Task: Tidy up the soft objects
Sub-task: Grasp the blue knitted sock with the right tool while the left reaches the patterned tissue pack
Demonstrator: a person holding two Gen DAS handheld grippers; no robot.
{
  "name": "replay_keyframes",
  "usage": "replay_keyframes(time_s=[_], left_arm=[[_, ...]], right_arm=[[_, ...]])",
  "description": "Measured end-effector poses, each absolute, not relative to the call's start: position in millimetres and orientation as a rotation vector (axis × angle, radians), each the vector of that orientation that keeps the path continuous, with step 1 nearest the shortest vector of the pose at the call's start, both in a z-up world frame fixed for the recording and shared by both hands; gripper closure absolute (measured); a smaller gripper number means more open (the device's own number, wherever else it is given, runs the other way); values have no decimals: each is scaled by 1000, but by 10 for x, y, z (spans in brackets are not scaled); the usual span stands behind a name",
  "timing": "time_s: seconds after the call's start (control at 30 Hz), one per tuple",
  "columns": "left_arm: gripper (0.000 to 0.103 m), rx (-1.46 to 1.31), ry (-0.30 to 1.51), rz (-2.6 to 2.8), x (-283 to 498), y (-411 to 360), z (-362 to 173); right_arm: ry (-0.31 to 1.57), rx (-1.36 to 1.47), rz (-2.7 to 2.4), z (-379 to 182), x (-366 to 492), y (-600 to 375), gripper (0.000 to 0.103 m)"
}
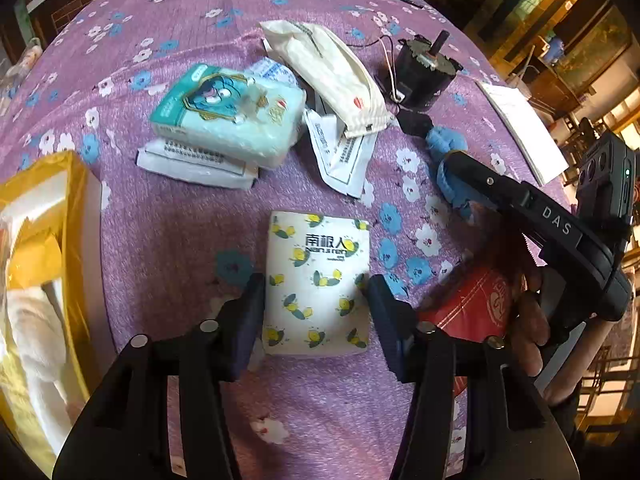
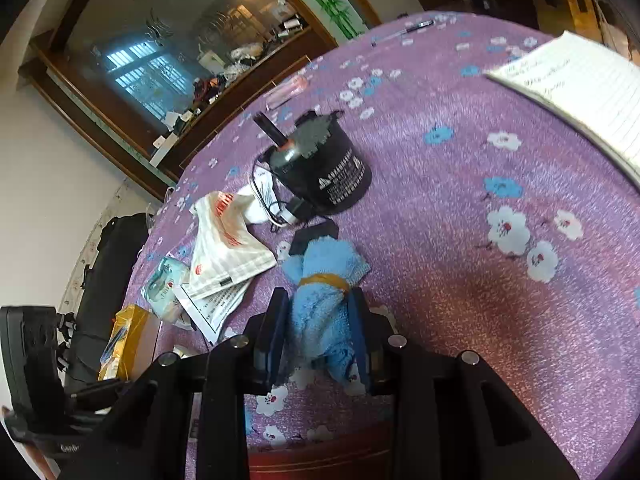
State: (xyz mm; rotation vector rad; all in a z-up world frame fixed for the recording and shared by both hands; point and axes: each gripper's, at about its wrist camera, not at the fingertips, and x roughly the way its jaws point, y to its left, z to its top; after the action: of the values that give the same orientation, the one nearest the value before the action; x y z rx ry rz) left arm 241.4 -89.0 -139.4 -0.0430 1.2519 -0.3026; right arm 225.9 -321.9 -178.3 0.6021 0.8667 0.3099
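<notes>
A white tissue pack with a lemon print (image 1: 316, 284) lies flat on the purple flowered cloth. My left gripper (image 1: 316, 300) points down over it, open, with a finger close beside each long side and no squeeze showing. A rolled blue towel (image 2: 320, 308) bound by a yellow band rests on the cloth, and my right gripper (image 2: 318, 316) is shut on its near half. In the left wrist view the blue towel (image 1: 448, 140) shows at the right with the right gripper (image 1: 456, 160) on it.
A yellow-lined box (image 1: 76, 216) holding white cloth stands at the left. Behind lie a teal tissue pack (image 1: 228, 112), a cream pouch (image 1: 336, 76), white sachets (image 1: 344, 152), a black motor (image 1: 428, 72), a notebook (image 1: 520, 128) and a red packet (image 1: 476, 304).
</notes>
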Motion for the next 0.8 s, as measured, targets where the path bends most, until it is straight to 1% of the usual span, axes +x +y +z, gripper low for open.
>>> replay_keyframes(time_s=[0.07, 0.13, 0.27, 0.3, 0.37, 0.4, 0.43, 0.5, 0.63, 0.73, 0.8], left_arm=[[51, -34, 1233, -274, 2409, -923, -1408], [47, -37, 1219, -252, 2414, -958, -1428], [46, -17, 1207, -271, 2410, -1066, -1512], [46, 18, 1179, -255, 2385, -1105, -1518], [57, 58, 1159, -228, 2323, -1166, -1525], [74, 59, 1151, -238, 2290, -1187, -1516], [79, 42, 1152, -250, 2281, -1177, -1513], [82, -36, 1151, -267, 2263, -1099, -1498], [82, -202, 1109, -325, 2093, -852, -1315], [82, -256, 1061, -341, 1894, -711, -1114], [82, -289, 1047, -336, 1698, -610, -999]], right_arm=[[861, 603, 310, -1778, 2259, -3225, 72], [858, 574, 306, -1755, 2253, -3187, 72], [858, 550, 291, -1749, 2250, -3164, 77], [857, 549, 290, -1746, 2249, -3167, 78], [843, 553, 292, -1731, 2228, -3177, 79], [837, 553, 290, -1726, 2221, -3183, 79], [835, 556, 292, -1726, 2216, -3189, 79], [829, 562, 299, -1722, 2212, -3197, 79], [803, 568, 311, -1689, 2173, -3200, 79], [777, 565, 329, -1645, 2141, -3179, 79], [727, 557, 349, -1566, 2065, -3169, 81]])
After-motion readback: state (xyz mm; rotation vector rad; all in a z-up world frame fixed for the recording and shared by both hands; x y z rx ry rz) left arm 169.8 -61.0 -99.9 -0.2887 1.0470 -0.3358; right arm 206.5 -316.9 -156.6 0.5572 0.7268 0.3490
